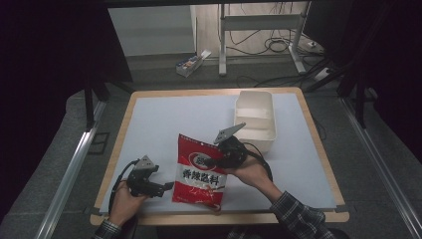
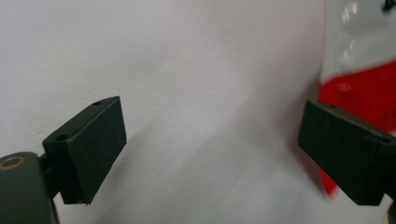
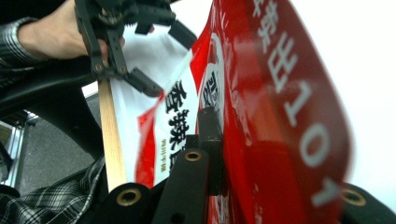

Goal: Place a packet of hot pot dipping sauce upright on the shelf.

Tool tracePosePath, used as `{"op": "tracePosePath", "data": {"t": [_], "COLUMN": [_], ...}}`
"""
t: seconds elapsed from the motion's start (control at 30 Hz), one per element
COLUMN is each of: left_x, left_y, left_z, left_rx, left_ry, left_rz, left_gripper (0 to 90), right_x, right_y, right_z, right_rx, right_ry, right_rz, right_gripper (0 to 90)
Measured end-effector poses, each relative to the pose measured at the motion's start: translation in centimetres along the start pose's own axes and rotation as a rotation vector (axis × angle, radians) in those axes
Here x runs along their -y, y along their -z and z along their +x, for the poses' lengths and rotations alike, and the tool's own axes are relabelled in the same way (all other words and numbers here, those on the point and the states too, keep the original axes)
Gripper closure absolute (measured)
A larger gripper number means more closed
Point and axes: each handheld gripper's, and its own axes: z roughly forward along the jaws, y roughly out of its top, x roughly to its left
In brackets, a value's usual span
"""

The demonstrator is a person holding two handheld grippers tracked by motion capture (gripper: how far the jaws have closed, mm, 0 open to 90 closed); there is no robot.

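Observation:
A red and white snack bag (image 1: 199,172) stands tilted above the front of the table, its lower edge near the mat. My right gripper (image 1: 213,162) is shut on the bag's right edge about halfway up. The right gripper view has the bag (image 3: 280,93) pinched close up between that gripper's (image 3: 243,154) black jaws, and one jaw is hidden behind the foil. My left gripper (image 1: 168,186) rests low to the left of the bag, jaws wide apart. Between them (image 2: 212,140) lies only white mat, and the bag's red corner (image 2: 369,84) sits just behind the right finger.
A white two-compartment bin (image 1: 255,119) stands at the back right of the white mat (image 1: 164,119). The wooden table edge (image 3: 109,135) runs just in front of the hands. Beyond the table are desk legs, cables and a small box (image 1: 190,63) on the floor.

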Motion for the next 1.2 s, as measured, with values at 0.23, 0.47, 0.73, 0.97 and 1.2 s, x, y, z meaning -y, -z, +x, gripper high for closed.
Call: {"op": "tracePosePath", "data": {"t": [0.23,0.47,0.73,0.97,1.2], "left_x": [0.0,0.0,0.0,-0.1,-0.1], "left_y": [0.1,0.1,0.0,0.0,-0.1], "left_z": [0.0,0.0,0.0,0.0,-0.1], "left_rx": [0.004,0.001,0.004,0.008,0.011], "left_ry": [-0.004,-0.012,-0.017,-0.022,-0.026], "left_rz": [-0.010,-0.007,-0.003,0.002,0.002], "left_gripper": [7.0,7.2,7.3,7.3,7.4], "right_x": [-1.8,-3.2,-4.6,-5.7,-7.1], "right_y": [1.9,2.9,3.7,3.9,4.0], "right_z": [0.1,-0.1,-1.5,-2.6,-3.7], "right_rx": [0.022,0.087,0.143,0.164,0.190], "right_ry": [0.019,0.055,0.041,0.025,0.021], "right_rz": [-0.031,-0.037,-0.056,-0.091,-0.117], "right_gripper": [89.1,89.1,89.1,89.1,89.1]}}
